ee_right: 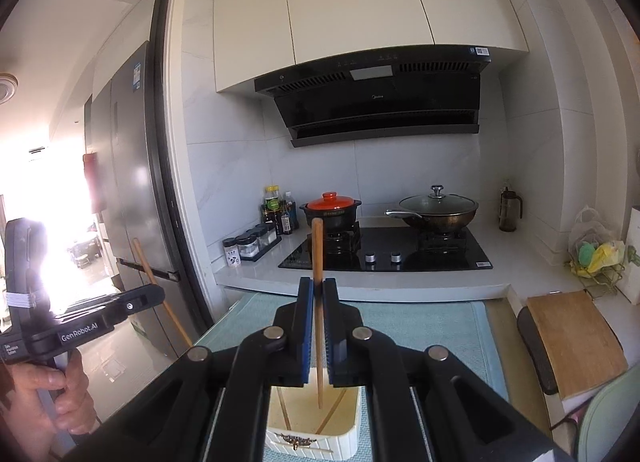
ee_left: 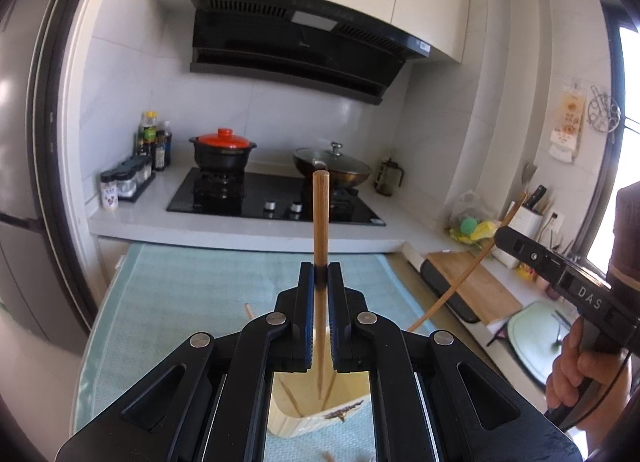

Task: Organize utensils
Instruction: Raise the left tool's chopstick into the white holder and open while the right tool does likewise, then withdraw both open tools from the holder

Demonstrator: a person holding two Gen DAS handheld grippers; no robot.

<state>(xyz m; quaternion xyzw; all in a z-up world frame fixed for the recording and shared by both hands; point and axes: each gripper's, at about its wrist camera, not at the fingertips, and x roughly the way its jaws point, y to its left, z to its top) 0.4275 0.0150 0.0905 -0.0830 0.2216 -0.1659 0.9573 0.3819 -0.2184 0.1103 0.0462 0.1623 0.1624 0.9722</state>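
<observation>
2 claws, each clamped tight on 1 chopstick. Left claw [ee_left: 321,274] pinches a bamboo chopstick [ee_left: 321,218] approx. upright: long axis vertical, blunt end up toward the hood, thin tip down inside the cream holder [ee_left: 308,418] below the jaws. Right claw [ee_right: 318,290] does the same w/ its own chopstick [ee_right: 317,250], also near vertical, tip down in the cream holder [ee_right: 312,434].

Seen from the other side: right claw's stick [ee_left: 460,282] runs diagonal in the left wrist view, upper end to the right; left claw's stick [ee_right: 160,294] slants in the right wrist view, upper end to the left. The fisheye bends both, so true tilt can't be told.

Holder count: 1, ribbed, standing on the pale green mat [ee_left: 200,302] on the worktop [ee_right: 360,282]. Inside it, at least 2 more sticks lean against the walls; exact no. unclear. 1 loose stick end [ee_left: 249,310] lies on the mat left of the claw; another blurred bit shows at the bottom edge.

Beyond: 1 red-lidded pot [ee_left: 223,150], 1 lidded wok [ee_left: 332,170], 2 hob knobs [ee_right: 383,258].
</observation>
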